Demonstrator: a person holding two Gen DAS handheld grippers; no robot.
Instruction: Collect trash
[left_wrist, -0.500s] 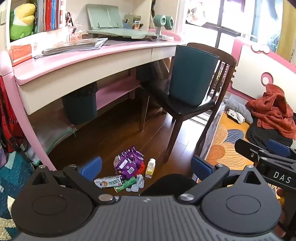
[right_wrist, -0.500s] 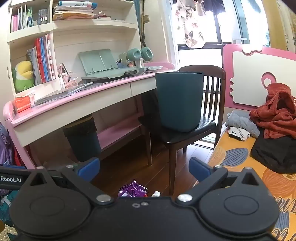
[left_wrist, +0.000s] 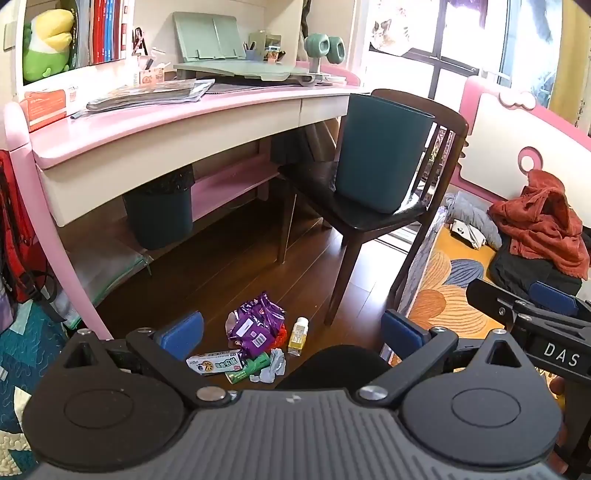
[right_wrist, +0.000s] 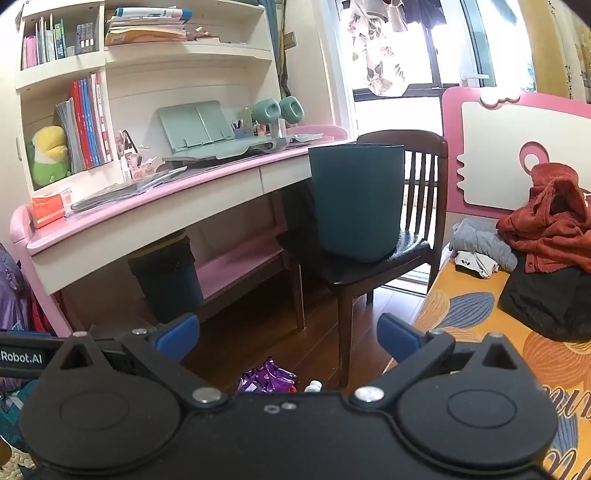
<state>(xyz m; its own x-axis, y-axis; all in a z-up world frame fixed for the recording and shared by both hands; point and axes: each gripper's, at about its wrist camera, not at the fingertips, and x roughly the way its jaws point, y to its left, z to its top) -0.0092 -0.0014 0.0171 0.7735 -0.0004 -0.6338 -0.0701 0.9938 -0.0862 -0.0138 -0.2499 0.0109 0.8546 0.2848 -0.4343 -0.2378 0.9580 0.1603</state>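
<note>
Both grippers' jaws gape wide, empty; small bottle (left_wrist: 297, 336) stands upright beside purple wrapper (left_wrist: 255, 328).

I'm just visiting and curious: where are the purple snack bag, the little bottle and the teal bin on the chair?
purple snack bag (left_wrist: 255, 326): left wrist view, front face.
small bottle (left_wrist: 298, 336): left wrist view, label.
teal bin (right_wrist: 356, 203): right wrist view, front wall.

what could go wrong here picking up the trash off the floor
1. The trash pile is tight: wrappers overlap, so the open left gripper might grab several or drop one.
2. The small bottle stands upright beside the chair leg; a nudge could tip it and roll it under.
3. The bin sits on the chair seat, so a bump might topple it.
</note>
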